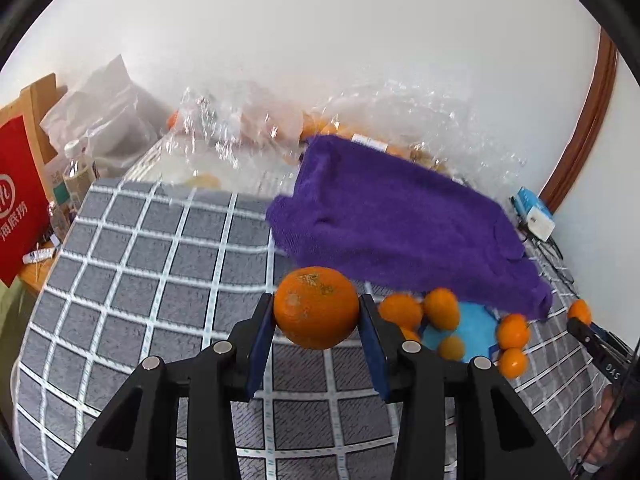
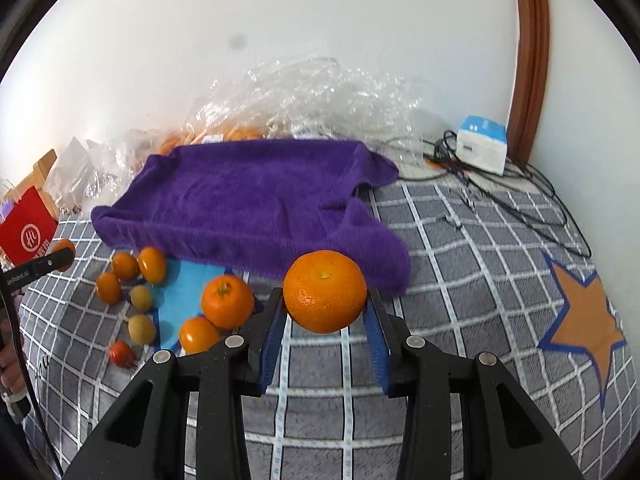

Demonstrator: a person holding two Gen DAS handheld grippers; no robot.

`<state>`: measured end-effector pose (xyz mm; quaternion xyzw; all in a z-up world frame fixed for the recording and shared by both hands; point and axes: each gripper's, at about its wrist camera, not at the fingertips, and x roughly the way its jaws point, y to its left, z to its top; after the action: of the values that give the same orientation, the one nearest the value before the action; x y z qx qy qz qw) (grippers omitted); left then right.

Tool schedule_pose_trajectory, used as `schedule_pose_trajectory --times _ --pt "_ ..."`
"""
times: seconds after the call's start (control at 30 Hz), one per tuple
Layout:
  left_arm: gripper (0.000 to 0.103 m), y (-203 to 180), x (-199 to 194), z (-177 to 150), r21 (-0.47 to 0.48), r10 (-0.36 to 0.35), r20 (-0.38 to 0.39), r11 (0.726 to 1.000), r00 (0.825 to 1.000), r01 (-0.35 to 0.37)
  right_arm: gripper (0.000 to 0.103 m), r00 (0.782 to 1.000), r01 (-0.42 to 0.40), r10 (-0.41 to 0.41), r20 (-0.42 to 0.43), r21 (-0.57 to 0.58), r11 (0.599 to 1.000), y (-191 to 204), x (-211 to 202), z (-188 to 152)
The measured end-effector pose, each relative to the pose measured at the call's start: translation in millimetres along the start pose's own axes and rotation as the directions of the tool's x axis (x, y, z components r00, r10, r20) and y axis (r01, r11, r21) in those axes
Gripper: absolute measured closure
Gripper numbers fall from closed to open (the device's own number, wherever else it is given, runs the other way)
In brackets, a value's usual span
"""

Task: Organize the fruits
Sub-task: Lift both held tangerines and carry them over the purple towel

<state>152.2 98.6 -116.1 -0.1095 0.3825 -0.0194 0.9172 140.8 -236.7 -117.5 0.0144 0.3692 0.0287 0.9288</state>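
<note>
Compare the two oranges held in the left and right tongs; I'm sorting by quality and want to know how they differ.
The left orange has rough brownish scarring on its upper skin; the right orange looks clean and evenly bright. The right orange shows a small central dimple facing the camera; the left orange shows none. Both are round, of like size, and clamped at their sides between blue pads, the left tongs and right tongs holding them above the checked grey cloth.

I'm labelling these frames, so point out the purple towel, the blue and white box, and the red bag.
purple towel (image 2: 248, 196), right wrist view, middle of the cloth.
blue and white box (image 2: 482, 144), right wrist view, front face.
red bag (image 1: 18, 196), left wrist view, printed front.
</note>
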Motion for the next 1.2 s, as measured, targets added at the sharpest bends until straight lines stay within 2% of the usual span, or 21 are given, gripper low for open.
schedule_pose_trajectory --times 0.37,0.63,0.9,1.2 --pt "0.064 -41 -10 56 0.054 -0.004 0.032 0.999 0.999 0.002 0.064 0.999 -0.005 0.006 0.054 -0.019 1.0 5 3 51" --pt "0.064 -75 -3 93 0.105 -0.035 0.059 0.994 0.998 0.029 0.064 0.996 0.03 -0.03 0.082 0.0 1.0 2 16 87" --pt "0.064 -90 19 124 0.127 -0.058 0.069 0.991 0.996 0.049 0.064 0.996 0.02 -0.02 0.093 -0.002 1.0 6 34 113" --pt "0.064 -100 67 137 0.13 -0.077 0.014 0.989 0.997 0.074 0.064 0.998 0.032 -0.033 0.05 0.004 0.999 3 72 121"
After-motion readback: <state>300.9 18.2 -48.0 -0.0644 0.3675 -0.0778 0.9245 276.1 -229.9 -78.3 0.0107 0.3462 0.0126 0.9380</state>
